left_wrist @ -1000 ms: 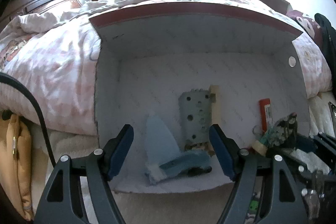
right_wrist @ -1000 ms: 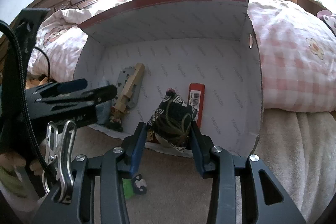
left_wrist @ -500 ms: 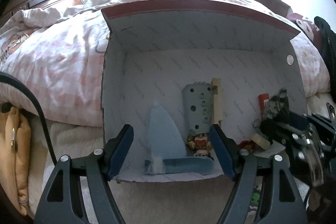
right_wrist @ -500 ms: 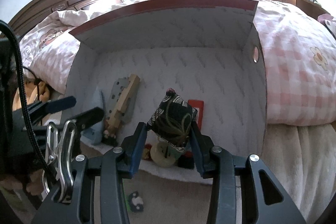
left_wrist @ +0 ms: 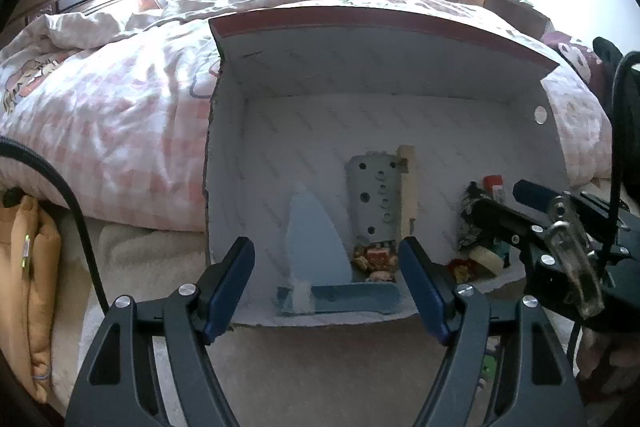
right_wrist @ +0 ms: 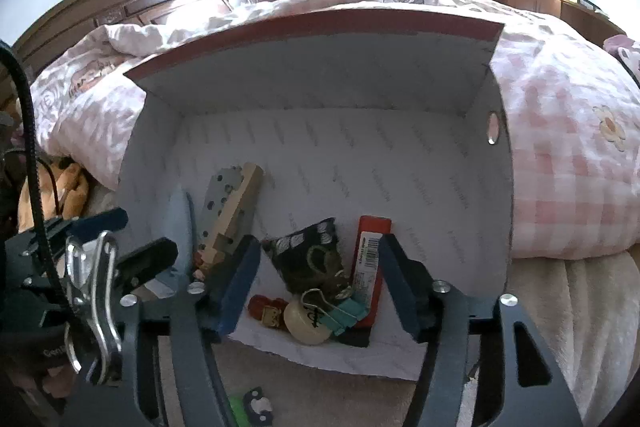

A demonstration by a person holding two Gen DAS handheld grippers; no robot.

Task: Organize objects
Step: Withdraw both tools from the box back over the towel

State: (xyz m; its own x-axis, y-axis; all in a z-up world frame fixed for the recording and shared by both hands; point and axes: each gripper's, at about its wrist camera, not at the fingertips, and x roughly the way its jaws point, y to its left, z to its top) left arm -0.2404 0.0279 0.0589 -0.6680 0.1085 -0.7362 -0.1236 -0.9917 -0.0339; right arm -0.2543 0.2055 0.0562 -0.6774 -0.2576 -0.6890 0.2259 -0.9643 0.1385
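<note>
A white cardboard box (right_wrist: 400, 163) lies on its side against the bed, open toward me. My right gripper (right_wrist: 318, 277) is open at the box mouth. The black patterned pouch (right_wrist: 310, 255) rests inside the box between its fingers, leaning on a red package (right_wrist: 370, 251). A cream round object (right_wrist: 306, 321), a teal binder clip (right_wrist: 346, 315) and a red figure (right_wrist: 268, 309) lie in front of it. My left gripper (left_wrist: 326, 279) is open and empty before the box (left_wrist: 400, 123), facing a blue dustpan-like piece (left_wrist: 316, 247) and a grey perforated plate (left_wrist: 372, 203) with a wooden block (left_wrist: 408, 187).
The bed with a pink checked duvet (right_wrist: 560, 155) stands behind and around the box. A yellow plush toy (left_wrist: 28, 267) sits at the left. Beige carpet (left_wrist: 320, 367) lies below. A small green and black item (right_wrist: 252, 407) lies on the carpet near my right gripper.
My right gripper has opened and let go of the patterned pouch, which now rests inside the box. Both grippers have drawn back slightly from the box.
</note>
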